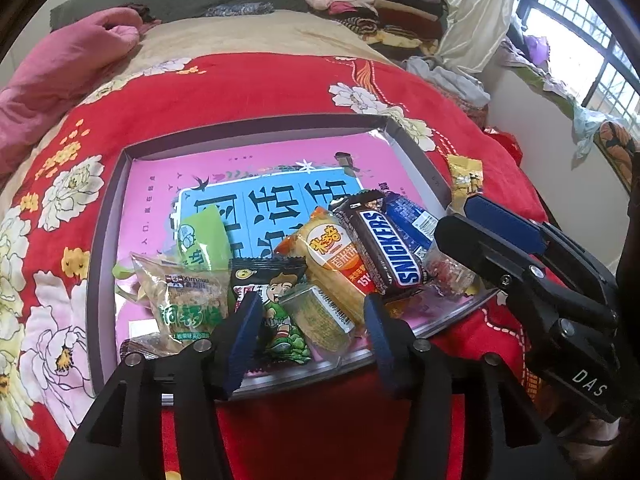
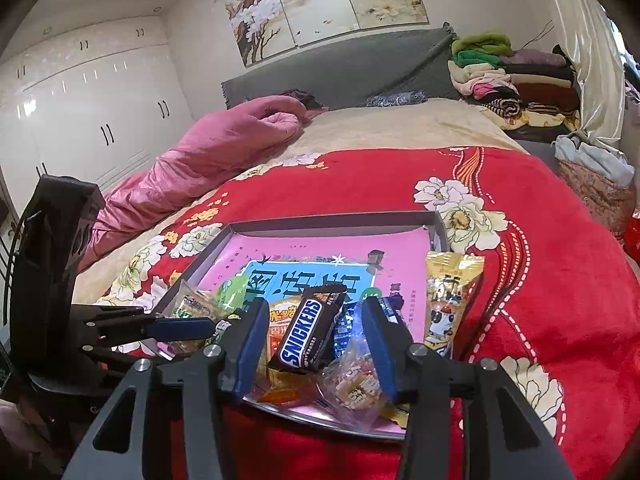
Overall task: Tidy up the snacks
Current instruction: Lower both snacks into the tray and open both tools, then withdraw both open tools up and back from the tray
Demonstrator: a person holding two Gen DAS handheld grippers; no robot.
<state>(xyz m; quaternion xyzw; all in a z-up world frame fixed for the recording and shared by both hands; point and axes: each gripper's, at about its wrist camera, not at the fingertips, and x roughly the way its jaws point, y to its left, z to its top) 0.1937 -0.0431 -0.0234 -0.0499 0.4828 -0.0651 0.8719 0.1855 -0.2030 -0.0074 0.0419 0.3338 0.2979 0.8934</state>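
Fingers (image 2: 374,332) beside SNICKERS bar (image 2: 306,334)

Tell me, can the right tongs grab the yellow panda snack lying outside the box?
Probably yes. The yellow panda snack lies alone on the red blanket, just right of the open right tongs, with nothing on top.

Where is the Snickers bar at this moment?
The Snickers bar lies in the shallow box on the red bedspread, in the pile at its near edge. An orange rice-cracker pack is on its left and a blue wrapper on its right.
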